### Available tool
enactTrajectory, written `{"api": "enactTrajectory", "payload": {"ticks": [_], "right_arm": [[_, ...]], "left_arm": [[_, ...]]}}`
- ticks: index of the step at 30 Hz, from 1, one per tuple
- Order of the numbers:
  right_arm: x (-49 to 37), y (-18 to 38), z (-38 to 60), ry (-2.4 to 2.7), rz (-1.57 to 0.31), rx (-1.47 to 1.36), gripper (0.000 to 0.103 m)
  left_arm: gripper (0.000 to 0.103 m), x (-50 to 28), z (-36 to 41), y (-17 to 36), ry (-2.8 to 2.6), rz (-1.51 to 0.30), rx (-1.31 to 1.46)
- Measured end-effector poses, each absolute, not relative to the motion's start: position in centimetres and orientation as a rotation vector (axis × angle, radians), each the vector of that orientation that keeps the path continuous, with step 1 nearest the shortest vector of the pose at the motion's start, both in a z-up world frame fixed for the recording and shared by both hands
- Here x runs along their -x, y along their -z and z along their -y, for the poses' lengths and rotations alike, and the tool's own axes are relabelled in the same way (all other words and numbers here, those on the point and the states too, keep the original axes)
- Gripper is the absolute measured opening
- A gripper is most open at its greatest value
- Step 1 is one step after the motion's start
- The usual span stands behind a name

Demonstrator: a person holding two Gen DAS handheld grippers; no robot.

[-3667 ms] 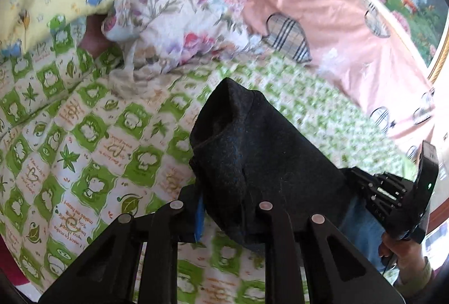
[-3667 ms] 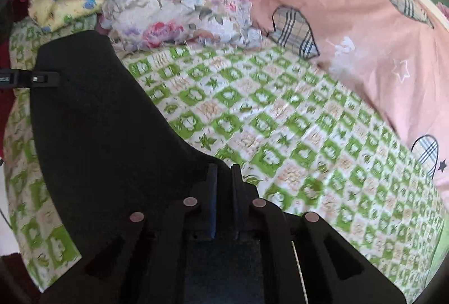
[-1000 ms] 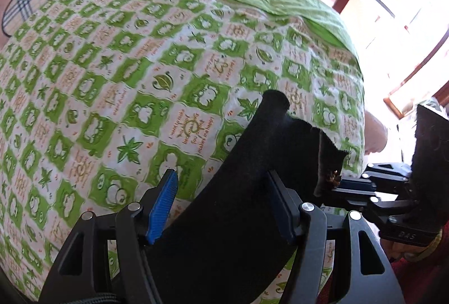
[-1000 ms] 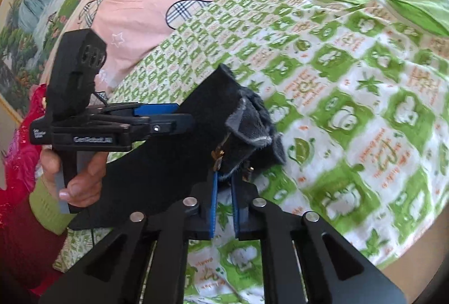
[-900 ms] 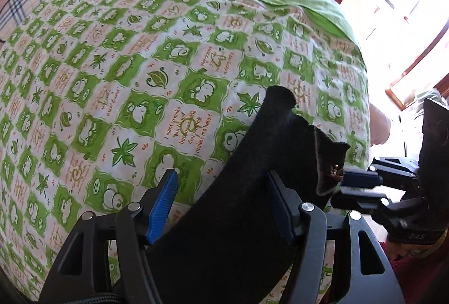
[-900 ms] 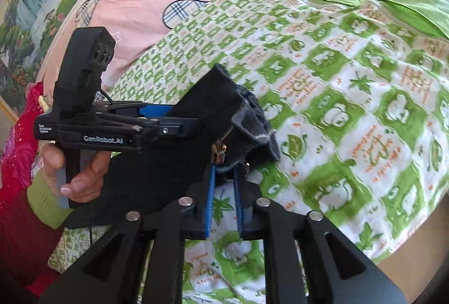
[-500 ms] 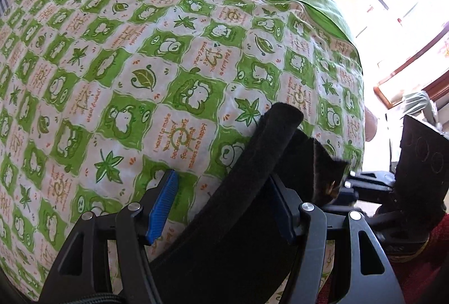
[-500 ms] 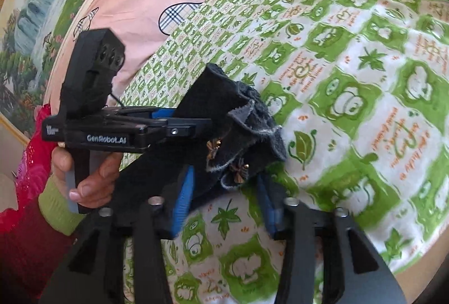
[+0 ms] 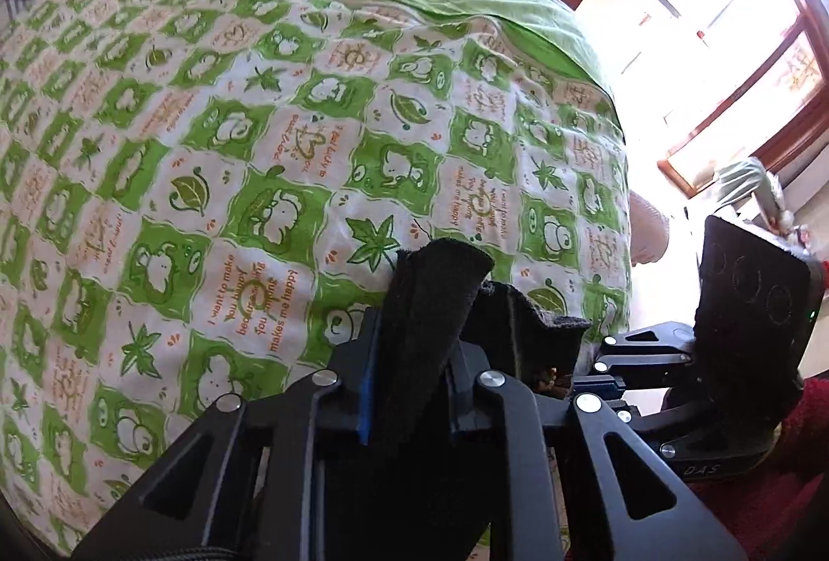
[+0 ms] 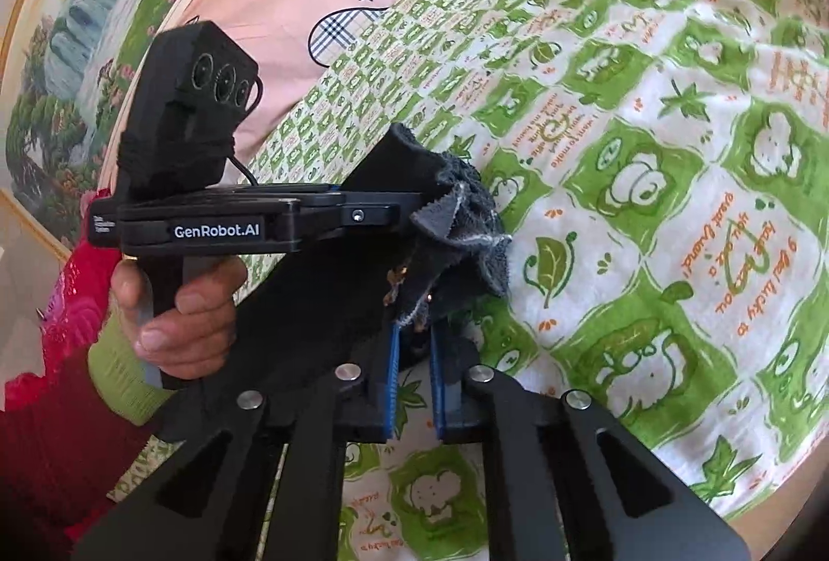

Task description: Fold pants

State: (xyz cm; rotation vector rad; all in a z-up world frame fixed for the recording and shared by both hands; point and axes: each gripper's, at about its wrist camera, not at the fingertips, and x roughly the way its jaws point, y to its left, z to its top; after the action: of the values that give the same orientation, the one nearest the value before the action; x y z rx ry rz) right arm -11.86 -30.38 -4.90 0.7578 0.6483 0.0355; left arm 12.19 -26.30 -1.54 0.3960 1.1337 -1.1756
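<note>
The dark pants (image 9: 430,302) are lying bunched on the bed (image 9: 217,136), near its edge. The left gripper (image 9: 409,385) is closing its fingers (image 9: 365,385) on a thick fold of the pants. Just beside it, the right gripper (image 10: 412,374) is pinching the frayed pants edge with its fingers (image 10: 392,374) almost shut. A hand (image 10: 176,307) is holding the left gripper's handle

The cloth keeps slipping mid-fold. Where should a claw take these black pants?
Take the pants by the thick doubled edge standing up, from the near side, straddling the fold; the left claw is closing its jaws there. The frayed corner beside it is thin and bunched, likelier to slip.
</note>
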Motion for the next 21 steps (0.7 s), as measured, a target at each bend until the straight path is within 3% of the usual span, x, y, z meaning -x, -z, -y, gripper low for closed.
{"api": "enactTrajectory", "payload": {"ticks": [13, 16, 21], "right_arm": [[10.5, -1.0, 26.6, -0.271, -0.517, -0.615, 0.011], [8.9, -1.9, 24.7, -0.347, -0.511, -0.582, 0.011], [6.2, -2.5, 20.5, -0.455, -0.544, -0.513, 0.011]], "left_arm": [[0.013, -11.4, 17.8, -6.1, 1.165, -0.961, -0.232], [0.008, -11.6, 14.2, -7.7, 1.119, -0.927, -0.190], [0.007, -11.5, 8.6, -7.8, 1.030, -0.910, -0.104]]}}
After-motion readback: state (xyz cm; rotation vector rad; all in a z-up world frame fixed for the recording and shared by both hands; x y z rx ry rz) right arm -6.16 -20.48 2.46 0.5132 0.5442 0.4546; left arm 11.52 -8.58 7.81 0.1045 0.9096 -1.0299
